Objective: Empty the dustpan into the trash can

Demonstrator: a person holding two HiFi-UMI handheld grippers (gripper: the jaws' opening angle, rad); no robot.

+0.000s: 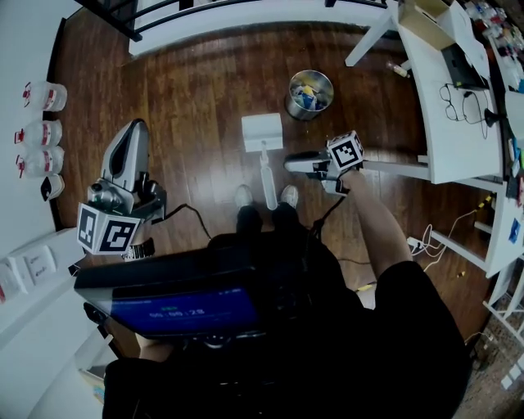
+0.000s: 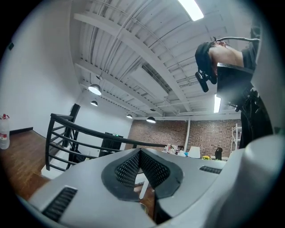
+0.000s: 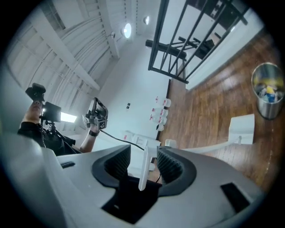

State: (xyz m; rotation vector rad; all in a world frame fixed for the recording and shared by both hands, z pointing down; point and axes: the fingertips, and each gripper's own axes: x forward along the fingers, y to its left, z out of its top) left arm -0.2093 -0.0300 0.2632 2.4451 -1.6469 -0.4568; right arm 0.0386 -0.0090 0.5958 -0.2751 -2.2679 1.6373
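White dustpan handle [image 3: 143,173] between open right tongs [image 3: 144,152]

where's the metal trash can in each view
Head view: round silver metal trash can upper centre, beyond the white dustpan.
Left gripper view: cannot be made out.
Right gripper view: right edge, on the wooden floor.
Shared landmark: black railing, seen in all three views.

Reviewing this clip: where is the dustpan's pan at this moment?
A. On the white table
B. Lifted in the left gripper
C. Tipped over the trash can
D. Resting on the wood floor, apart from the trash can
D: in the head view the white dustpan sits on the wood floor, with a gap of bare boards between it and the metal trash can.
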